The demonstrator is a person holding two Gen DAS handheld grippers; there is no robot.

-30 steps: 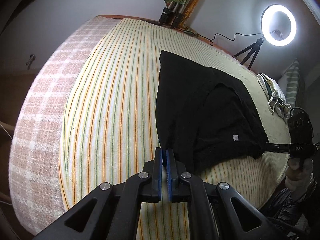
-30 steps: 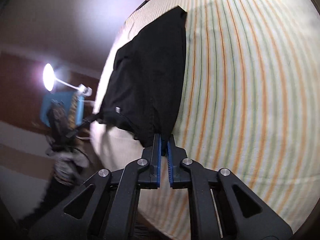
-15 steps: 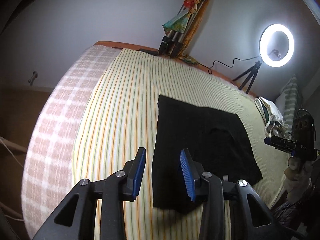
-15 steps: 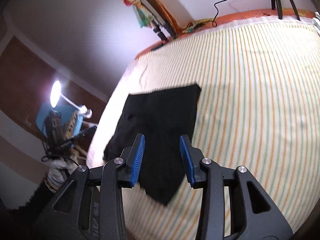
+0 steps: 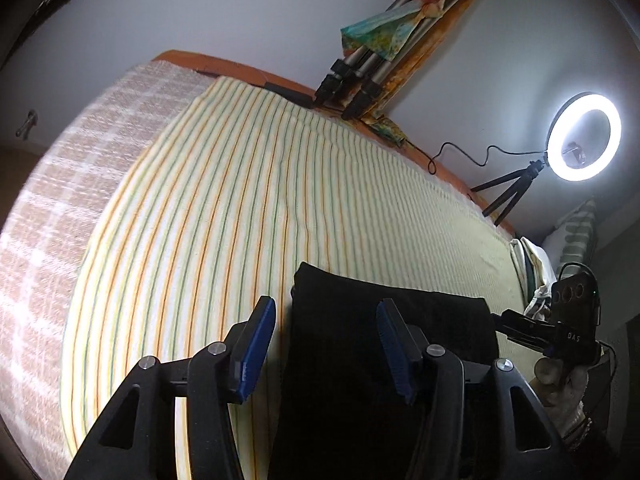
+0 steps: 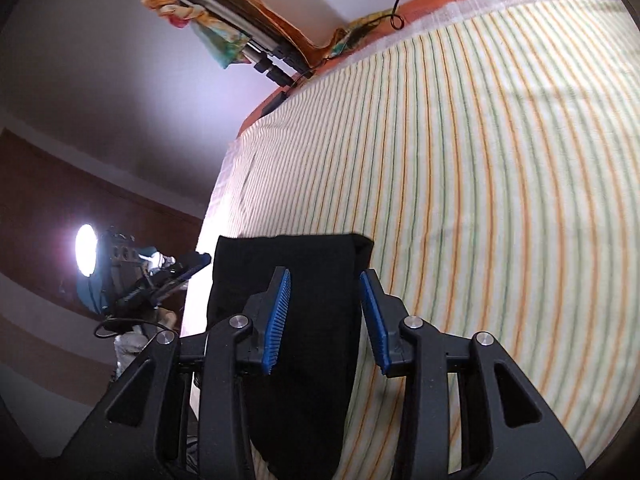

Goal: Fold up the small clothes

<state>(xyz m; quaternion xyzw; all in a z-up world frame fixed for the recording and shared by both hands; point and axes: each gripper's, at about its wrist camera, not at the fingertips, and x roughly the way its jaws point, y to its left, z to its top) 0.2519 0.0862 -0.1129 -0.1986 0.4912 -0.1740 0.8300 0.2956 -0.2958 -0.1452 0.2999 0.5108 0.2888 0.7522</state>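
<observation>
The black garment [image 5: 340, 344] lies folded on the striped bed [image 5: 240, 220], its near end hidden behind both claws; left gripper [image 5: 326, 350] just spread, empty; right gripper [image 6: 326, 318] spread, empty, above the garment.

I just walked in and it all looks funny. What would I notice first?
First the black garment, lying on the striped bedspread near its front edge. Then the glowing ring light on a small tripod at the far right corner in the left wrist view. Close up, the left gripper and the right gripper have just let their blue jaws open, gripping nothing.
</observation>
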